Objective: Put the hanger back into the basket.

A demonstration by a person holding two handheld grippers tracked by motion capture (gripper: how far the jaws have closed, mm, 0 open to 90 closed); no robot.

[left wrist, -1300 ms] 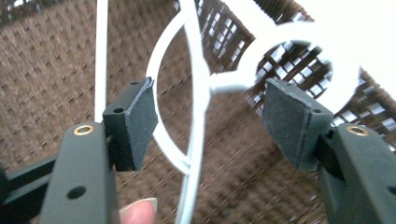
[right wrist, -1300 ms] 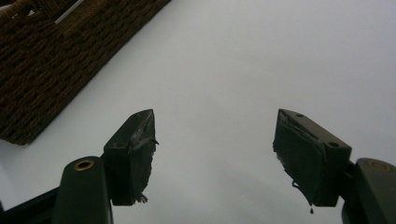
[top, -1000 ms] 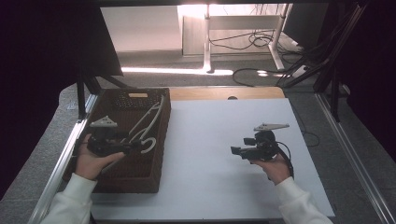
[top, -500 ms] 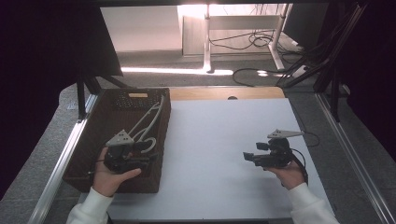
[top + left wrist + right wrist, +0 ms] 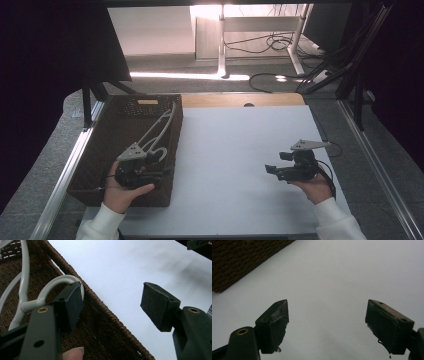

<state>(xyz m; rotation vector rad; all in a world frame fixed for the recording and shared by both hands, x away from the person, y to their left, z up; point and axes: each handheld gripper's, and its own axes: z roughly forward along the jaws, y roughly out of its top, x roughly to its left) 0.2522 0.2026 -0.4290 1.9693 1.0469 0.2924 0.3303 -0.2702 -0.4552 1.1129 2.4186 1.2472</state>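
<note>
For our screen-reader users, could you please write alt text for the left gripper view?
The left gripper, jaws wide open, sits over the woven rim of a brown basket, one jaw beside the curved hook of a pale grey hanger lying inside. Beyond the rim stretches a white table.

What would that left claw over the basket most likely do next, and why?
Probably ease inward and close on the hanger's hook. The left claw is open, straddling the wicker basket's rim, one pad beside the white hanger without gripping it. The right claw is open over the white tabletop.
</note>
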